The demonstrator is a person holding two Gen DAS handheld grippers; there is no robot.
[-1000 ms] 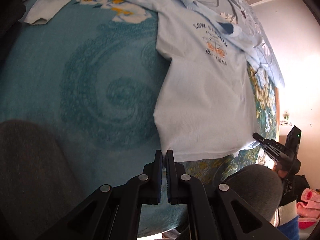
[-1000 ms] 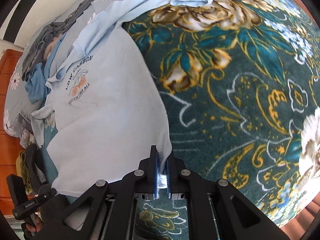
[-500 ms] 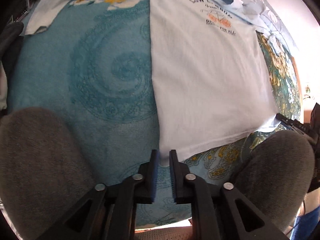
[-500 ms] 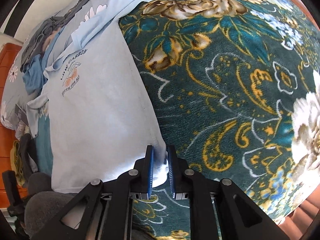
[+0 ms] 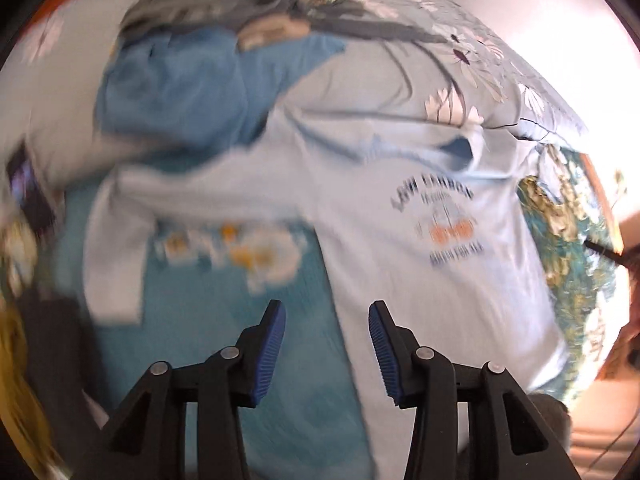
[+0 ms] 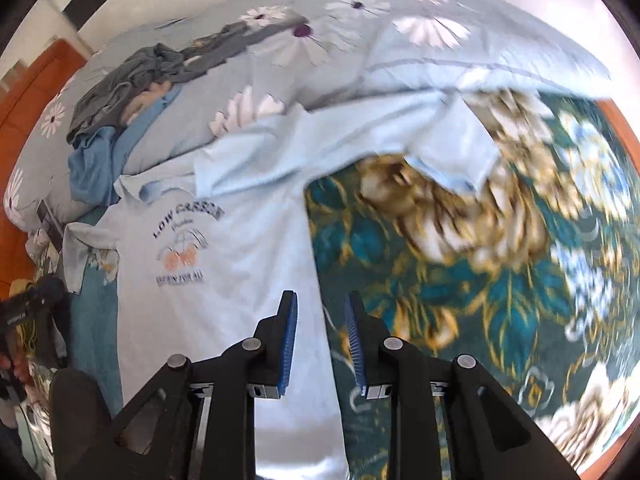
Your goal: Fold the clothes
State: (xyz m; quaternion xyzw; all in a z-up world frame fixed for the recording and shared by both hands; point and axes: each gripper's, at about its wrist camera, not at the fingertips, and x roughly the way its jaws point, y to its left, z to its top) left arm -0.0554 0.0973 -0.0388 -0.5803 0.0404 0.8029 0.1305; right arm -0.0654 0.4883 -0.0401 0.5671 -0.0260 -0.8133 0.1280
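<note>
A pale blue T-shirt [image 5: 432, 280] with a dark and orange chest print lies flat, front up, on a teal flowered blanket [image 5: 224, 344]. My left gripper [image 5: 326, 312] hovers above the shirt's left side edge. Its jaws are opening and nothing is between them. In the right wrist view the same T-shirt [image 6: 224, 288] stretches away toward the pillows, with one sleeve [image 6: 452, 148] spread to the right. My right gripper [image 6: 320, 304] hangs over the shirt's right side edge, jaws opening, no cloth pinched between the pads.
A heap of blue and grey clothes [image 6: 120, 92] sits by the pale flowered pillows [image 6: 400, 40] at the far end. The blanket [image 6: 480, 280] spreads wide to the right. The other gripper [image 6: 24, 312] shows at the left edge. An orange wooden frame [image 6: 24, 92] borders the bed.
Both grippers let go of the shirt's bottom corners, opened, and rose and moved up along the shirt toward its chest. The pillows and clothes heap have come into view.
</note>
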